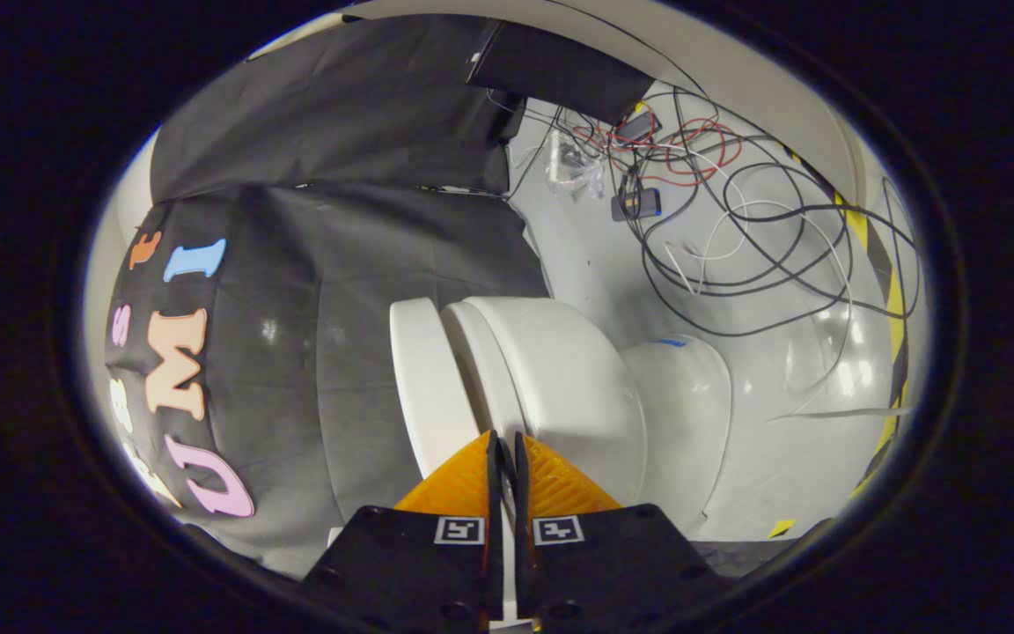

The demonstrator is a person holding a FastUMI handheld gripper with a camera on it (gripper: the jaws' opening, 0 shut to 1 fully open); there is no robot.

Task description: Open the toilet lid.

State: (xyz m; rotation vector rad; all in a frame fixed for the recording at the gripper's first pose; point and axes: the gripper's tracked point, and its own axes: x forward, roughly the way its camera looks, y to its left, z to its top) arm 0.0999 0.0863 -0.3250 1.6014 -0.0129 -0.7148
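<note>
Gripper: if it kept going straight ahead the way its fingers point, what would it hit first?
Most likely the toilet lid, whose edge stands just beyond the gripper, its fingers nearly closed with nothing between them. Depth is unclear; the seat beside it could be touched too.

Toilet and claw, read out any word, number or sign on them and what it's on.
Toilet: no words; its small blue mark is too small to read.
Claw, fingers shut: two square black-and-white marker tags, patterns, not words.
Yellow-black hazard tape: stripes, no text.
</note>
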